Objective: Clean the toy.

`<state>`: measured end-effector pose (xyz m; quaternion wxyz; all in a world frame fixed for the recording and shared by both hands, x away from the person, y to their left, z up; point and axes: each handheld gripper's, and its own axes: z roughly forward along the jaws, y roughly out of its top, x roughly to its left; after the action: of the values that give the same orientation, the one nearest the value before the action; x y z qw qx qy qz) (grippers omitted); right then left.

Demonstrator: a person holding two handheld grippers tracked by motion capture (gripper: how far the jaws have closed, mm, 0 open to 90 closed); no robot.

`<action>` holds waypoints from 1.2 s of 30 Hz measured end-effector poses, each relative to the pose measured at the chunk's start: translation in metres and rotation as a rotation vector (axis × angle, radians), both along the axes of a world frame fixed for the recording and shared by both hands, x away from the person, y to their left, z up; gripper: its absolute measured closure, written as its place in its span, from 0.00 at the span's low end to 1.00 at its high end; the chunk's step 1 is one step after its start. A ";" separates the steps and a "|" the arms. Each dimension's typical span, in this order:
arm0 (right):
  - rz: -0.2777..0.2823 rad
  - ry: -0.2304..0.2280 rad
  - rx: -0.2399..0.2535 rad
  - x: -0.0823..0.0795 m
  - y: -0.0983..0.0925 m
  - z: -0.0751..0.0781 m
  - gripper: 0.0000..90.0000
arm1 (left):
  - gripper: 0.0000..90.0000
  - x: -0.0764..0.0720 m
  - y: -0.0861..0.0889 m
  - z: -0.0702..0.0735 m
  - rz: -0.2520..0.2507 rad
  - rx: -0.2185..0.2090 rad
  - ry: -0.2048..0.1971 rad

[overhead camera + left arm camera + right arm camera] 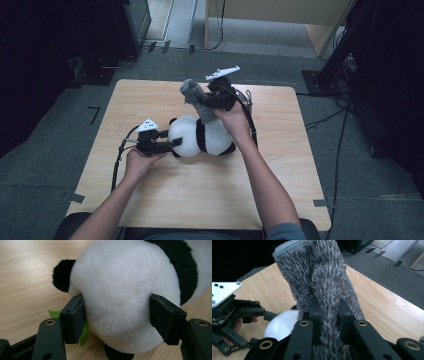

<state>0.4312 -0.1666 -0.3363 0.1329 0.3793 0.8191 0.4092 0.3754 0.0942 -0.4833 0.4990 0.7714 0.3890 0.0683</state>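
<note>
Big wooden bench (pixel 165 200) first, and lying across its middle is the plush panda (pixel 200 136), white belly and black limbs, on its side. The left claw (pixel 172 143) has its jaws clamped on the panda's white head, both pads dug into the fur in the left gripper view, pinning it down. Above the panda, the right claw (pixel 207 102) is lifted off the bench, its jaws pinched together on a shaggy grey cloth (pixel 196 97) that stands up in a rolled fold. Smallest detail: a green felt leaf (pixel 84 333) peeks out beside the left jaw. The risk here: soft pile compresses, so the cloth could slide out of that narrow pinch, or the panda could roll under the left grip.
</note>
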 end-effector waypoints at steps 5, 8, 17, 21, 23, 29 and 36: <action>0.003 0.050 -0.008 0.013 0.022 -0.008 0.87 | 0.36 0.000 -0.001 0.001 0.005 0.002 0.007; 0.019 0.060 0.012 0.016 0.032 -0.011 0.87 | 0.37 -0.001 -0.001 0.002 0.003 0.014 0.007; 0.088 0.140 0.065 0.022 0.064 -0.026 0.87 | 0.40 -0.002 -0.002 0.004 0.005 0.030 0.006; 0.084 0.164 0.021 0.027 0.069 -0.039 0.87 | 0.41 -0.002 -0.002 0.004 0.004 0.031 0.008; 0.071 0.176 -0.021 0.030 0.067 -0.045 0.87 | 0.41 -0.002 -0.002 0.004 0.003 0.031 0.008; 0.031 0.189 -0.054 0.035 0.047 -0.046 0.87 | 0.41 -0.002 -0.002 0.004 0.003 0.030 0.009; -0.044 0.202 -0.036 0.043 0.007 -0.043 0.87 | 0.41 -0.002 -0.003 0.004 -0.001 0.030 0.009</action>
<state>0.4738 -0.1592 -0.3793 0.0653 0.4342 0.8270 0.3511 0.3738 0.0916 -0.4789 0.4858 0.7792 0.3898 0.0701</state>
